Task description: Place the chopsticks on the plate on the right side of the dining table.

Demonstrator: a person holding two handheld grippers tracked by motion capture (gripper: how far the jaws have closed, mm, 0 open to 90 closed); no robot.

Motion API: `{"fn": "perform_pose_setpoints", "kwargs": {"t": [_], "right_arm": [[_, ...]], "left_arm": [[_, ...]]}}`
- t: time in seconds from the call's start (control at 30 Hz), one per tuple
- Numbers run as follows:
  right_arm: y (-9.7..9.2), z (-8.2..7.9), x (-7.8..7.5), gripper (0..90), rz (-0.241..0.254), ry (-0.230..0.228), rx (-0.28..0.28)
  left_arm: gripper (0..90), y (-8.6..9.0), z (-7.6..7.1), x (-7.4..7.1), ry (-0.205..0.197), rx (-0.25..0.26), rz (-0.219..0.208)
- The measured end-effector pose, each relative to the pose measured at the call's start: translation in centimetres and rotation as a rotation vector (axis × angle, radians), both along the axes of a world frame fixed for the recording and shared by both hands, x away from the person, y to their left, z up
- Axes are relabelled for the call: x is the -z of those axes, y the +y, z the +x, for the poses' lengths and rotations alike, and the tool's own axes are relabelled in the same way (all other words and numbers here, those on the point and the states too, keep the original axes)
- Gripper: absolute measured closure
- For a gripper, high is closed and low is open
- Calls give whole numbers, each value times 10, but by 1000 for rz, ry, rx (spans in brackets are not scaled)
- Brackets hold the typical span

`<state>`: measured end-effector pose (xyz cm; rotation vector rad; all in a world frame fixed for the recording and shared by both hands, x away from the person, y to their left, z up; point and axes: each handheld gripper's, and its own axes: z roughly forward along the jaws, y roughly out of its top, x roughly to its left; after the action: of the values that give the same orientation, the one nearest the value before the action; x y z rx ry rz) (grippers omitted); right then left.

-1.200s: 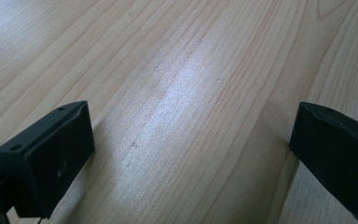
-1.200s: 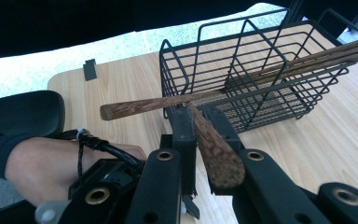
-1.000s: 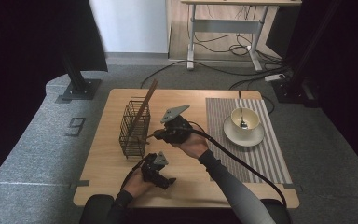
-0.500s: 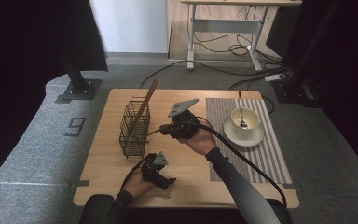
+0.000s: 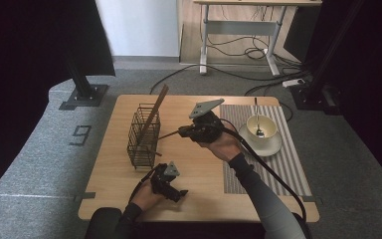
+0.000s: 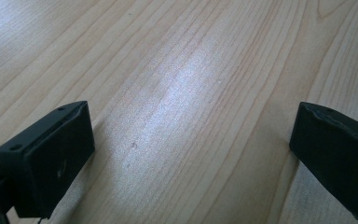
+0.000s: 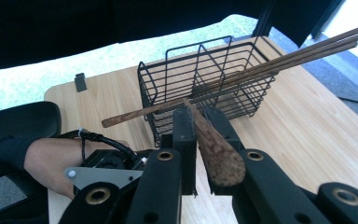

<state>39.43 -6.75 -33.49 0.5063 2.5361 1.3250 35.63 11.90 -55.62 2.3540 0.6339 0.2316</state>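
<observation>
A person is sitting at a wooden table point(image 5: 194, 174), working a handheld claw tool in each hand. The right gripper point(image 5: 183, 132) is hovering above the middle of the table, pointing toward a black wire basket point(image 5: 143, 135) that is standing on the left part of the table. Its jaws are pinched tight on a single brown wooden chopstick point(image 7: 214, 149), holding it near its thick end. In the high view the thin end of this chopstick point(image 5: 168, 134) is pointing at the basket and reaching close to its right side; whether it is touching the wire cannot be told.

More chopsticks point(image 5: 154, 113) are already standing in the basket, leaning at a slant with their tops sticking out past the far rim. In the right gripper view they point(image 7: 270, 63) are crossing the basket point(image 7: 200, 79) from lower left to upper right.

The left gripper point(image 5: 175, 188) is resting low near the front edge of the table, well apart from the basket. In the left gripper view its jaws are standing wide apart with nothing between them, just bare wood point(image 6: 186, 107) beneath.

On the right, a striped mat point(image 5: 288, 164) is carrying a saucer point(image 5: 268, 145) with a pale cup point(image 5: 261, 127), and a spoon point(image 5: 256, 115) is standing in the cup.
</observation>
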Motion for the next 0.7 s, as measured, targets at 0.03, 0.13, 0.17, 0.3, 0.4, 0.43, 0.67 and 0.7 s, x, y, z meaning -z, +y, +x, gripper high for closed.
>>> {"fn": "perform_pose_setpoints", "kwargs": {"t": [0.03, 0.13, 0.17, 0.3, 0.4, 0.43, 0.67, 0.7], "right_arm": [[-2, 0, -2, 833, 3, -1, 3], [-10, -2, -9, 834, 14, -15, 15], [-12, -3, -11, 834, 15, -18, 18], [-20, -5, -15, 834, 30, -30, 27], [-29, -5, -16, 834, 38, -39, 44], [-32, -5, -17, 834, 40, -38, 51], [-51, -7, -14, 834, 65, -33, 83], [-53, -7, -14, 834, 69, -30, 85]], "left_arm": [[0, 0, 0, 0, 0, 0, 0], [0, 0, 0, 0, -1, -2, -1], [0, 0, 0, 0, -1, -1, -1], [0, 0, 0, 0, -1, -1, -1], [0, 0, 0, 0, 0, 0, -1], [0, 0, 0, 0, 0, 0, -1], [0, 0, 0, 0, 1, -1, -2], [0, 0, 0, 0, 2, -3, -3]]}}
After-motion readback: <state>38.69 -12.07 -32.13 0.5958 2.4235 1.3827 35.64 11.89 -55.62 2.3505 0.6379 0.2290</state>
